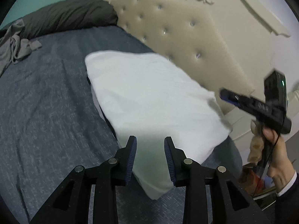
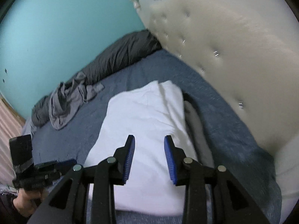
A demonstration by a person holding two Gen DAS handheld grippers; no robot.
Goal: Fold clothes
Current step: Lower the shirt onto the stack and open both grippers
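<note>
- White folded garment (image 1: pixel 149 100) lay flat on the blue bed (image 1: pixel 46 112), near the tufted headboard (image 1: pixel 186 37).
- Left gripper (image 1: pixel 150 160) hovered above its near edge, spread, holding nothing.
- Right gripper (image 2: pixel 149 160) hovered over it, also spread and empty.
- Crumpled grey garment (image 2: pixel 69 102) lay well apart, beside the dark pillow (image 2: pixel 121 56).

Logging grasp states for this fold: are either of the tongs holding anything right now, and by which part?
Nothing is held. Both the left tongs and right tongs are open above the folded white cloth on the blue bedspread.
</note>
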